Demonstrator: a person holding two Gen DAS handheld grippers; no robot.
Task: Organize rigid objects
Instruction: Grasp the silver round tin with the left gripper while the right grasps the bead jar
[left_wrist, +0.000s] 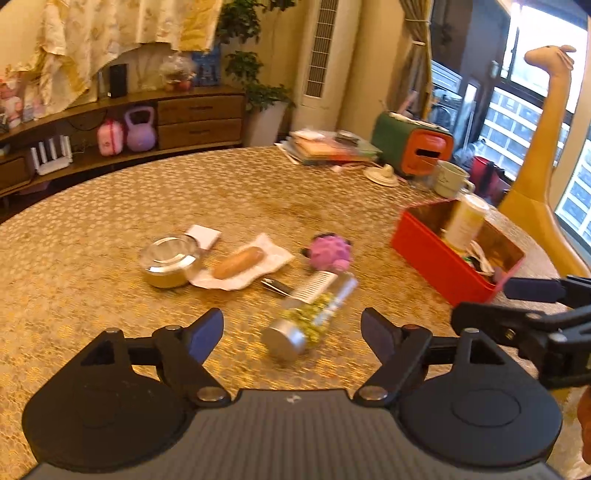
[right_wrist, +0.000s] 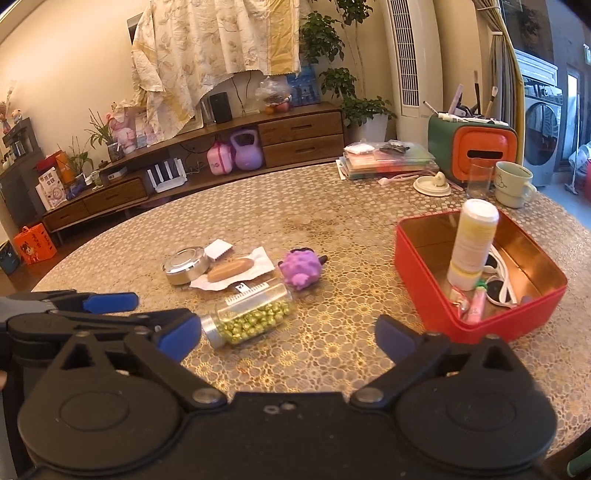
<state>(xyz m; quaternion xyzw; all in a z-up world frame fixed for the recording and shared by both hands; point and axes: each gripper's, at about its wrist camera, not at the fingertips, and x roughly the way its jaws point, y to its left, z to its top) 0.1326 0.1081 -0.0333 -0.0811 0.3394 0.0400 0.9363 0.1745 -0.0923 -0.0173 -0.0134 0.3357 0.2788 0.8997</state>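
Left wrist view: left claw (left_wrist: 291, 328) released, beads jar (left_wrist: 310, 314) lying between fingers, untouched.

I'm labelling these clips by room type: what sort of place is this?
Most likely a home living or dining room: a round table with a patterned cloth, a low wooden cabinet along the wall, and potted plants.

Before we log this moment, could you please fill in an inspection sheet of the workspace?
Surface: round table, patterned gold cover.
Job's things: jar of gold beads on its side; round tin; purple toy; red box holding a white bottle and sunglasses.
Clutter: wrapped sausage, books, mug, glass.
Grippers: left gripper and right gripper, jaws open, empty.
Cables: nothing seen on table.
Surroundings: sideboard, plants, washing machine.
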